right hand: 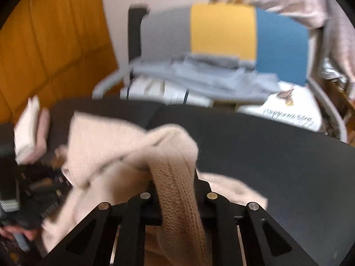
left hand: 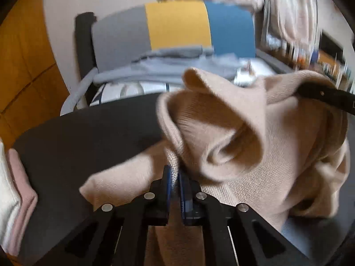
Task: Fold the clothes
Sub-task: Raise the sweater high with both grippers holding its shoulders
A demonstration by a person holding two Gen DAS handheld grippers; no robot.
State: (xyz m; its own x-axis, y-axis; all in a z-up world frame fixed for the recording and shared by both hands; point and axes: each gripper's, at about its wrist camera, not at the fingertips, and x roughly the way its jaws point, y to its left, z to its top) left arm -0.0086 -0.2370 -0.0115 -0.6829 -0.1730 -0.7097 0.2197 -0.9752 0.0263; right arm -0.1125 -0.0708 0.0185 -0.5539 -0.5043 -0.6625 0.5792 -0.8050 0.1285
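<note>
**Both tongs clamped on a beige knit over a dark tabletop**

The left gripper (left hand: 174, 177) has its blue-lined fingers (left hand: 166, 184) pressed together on a fold of the beige sweater (left hand: 255, 146); the knit bunches up just ahead of them and spreads across the right half of the dark tabletop (left hand: 84, 133), one flap lying toward the near edge. The right gripper (right hand: 175, 177) is closed on a ribbed band of the same sweater (right hand: 124, 155) — the fabric drapes over and hides its tips, and the band hangs down between the black linkages; in the left wrist view a black finger of it (left hand: 326, 95) reaches in from the right edge, pinching the cloth. At the tabletop's left edge sits a folded stack (right hand: 31, 130) of white and pink pieces; beyond the far edge stands a chair (right hand: 221, 33) with a grey, yellow and blue back, grey clothes (right hand: 199, 75) piled on its seat — both views are motion-blurred.
</note>
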